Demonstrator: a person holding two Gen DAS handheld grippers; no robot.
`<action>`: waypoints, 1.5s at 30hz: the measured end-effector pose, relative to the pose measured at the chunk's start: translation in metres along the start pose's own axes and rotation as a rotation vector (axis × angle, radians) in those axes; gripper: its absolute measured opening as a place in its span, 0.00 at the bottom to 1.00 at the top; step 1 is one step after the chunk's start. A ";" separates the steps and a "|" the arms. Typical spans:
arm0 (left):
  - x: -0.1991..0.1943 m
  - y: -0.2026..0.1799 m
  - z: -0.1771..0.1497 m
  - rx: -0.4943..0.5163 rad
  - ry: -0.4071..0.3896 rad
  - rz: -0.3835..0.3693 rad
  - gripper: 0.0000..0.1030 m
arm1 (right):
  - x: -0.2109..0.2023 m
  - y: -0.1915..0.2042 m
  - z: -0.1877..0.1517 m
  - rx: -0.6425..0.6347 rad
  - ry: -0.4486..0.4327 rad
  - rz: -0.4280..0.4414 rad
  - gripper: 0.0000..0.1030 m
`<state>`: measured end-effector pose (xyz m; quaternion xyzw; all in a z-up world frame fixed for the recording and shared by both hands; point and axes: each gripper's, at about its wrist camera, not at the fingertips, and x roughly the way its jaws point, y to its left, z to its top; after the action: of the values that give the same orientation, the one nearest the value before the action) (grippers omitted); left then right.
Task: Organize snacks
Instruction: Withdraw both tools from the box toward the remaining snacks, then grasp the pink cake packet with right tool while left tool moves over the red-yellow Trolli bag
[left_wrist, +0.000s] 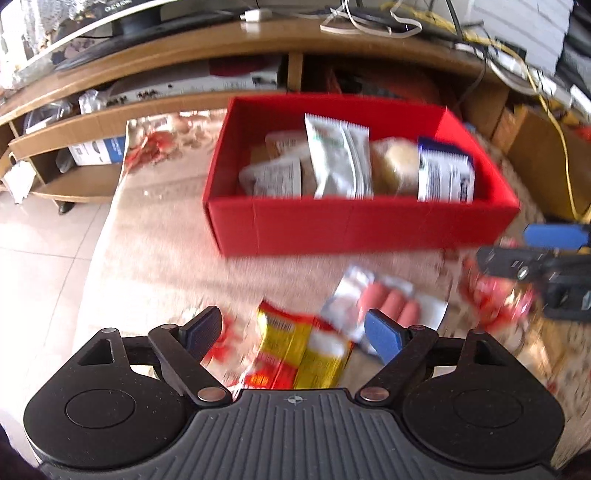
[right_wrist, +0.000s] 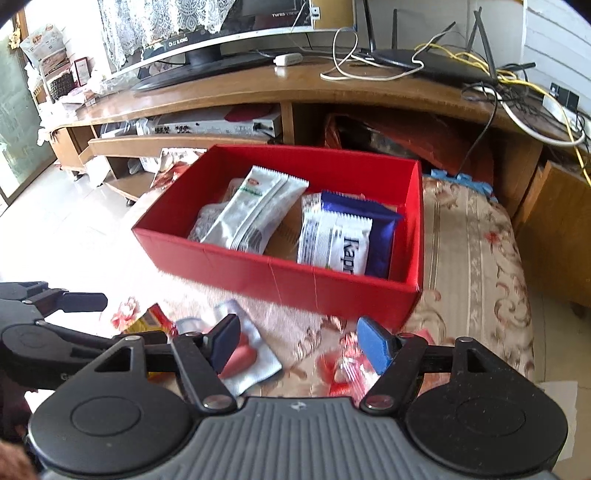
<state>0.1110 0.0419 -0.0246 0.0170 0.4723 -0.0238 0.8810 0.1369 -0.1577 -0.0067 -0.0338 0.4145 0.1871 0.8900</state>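
A red box (left_wrist: 354, 229) (right_wrist: 280, 277) on a patterned cloth holds several snack packets, among them a white one (left_wrist: 338, 158) (right_wrist: 255, 210) and a blue-and-white one (left_wrist: 445, 177) (right_wrist: 343, 240). My left gripper (left_wrist: 293, 332) is open just above a yellow-and-red packet (left_wrist: 303, 350) lying in front of the box. A white sausage packet (left_wrist: 384, 302) (right_wrist: 247, 358) lies beside it. My right gripper (right_wrist: 297, 345) is open above the cloth, between the sausage packet and a red-and-clear wrapped snack (right_wrist: 343, 369) (left_wrist: 495, 291).
A wooden TV stand (right_wrist: 295, 88) with a monitor, router and cables runs behind the box. White tiled floor (left_wrist: 44, 258) lies to the left of the cloth-covered surface (right_wrist: 476, 258). The left gripper shows at the left edge of the right wrist view (right_wrist: 55, 314).
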 end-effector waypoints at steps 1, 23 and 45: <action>0.002 0.000 -0.003 0.011 0.006 0.000 0.87 | 0.000 0.000 -0.002 -0.001 0.006 0.002 0.67; 0.023 -0.005 -0.027 0.102 0.104 -0.111 0.63 | 0.011 -0.065 -0.025 0.122 0.157 -0.068 0.75; 0.025 -0.010 -0.027 0.092 0.118 -0.171 0.68 | 0.062 -0.065 -0.021 -0.019 0.281 -0.069 0.83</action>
<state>0.1017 0.0326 -0.0606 0.0182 0.5216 -0.1194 0.8446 0.1816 -0.2036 -0.0737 -0.0824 0.5318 0.1538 0.8287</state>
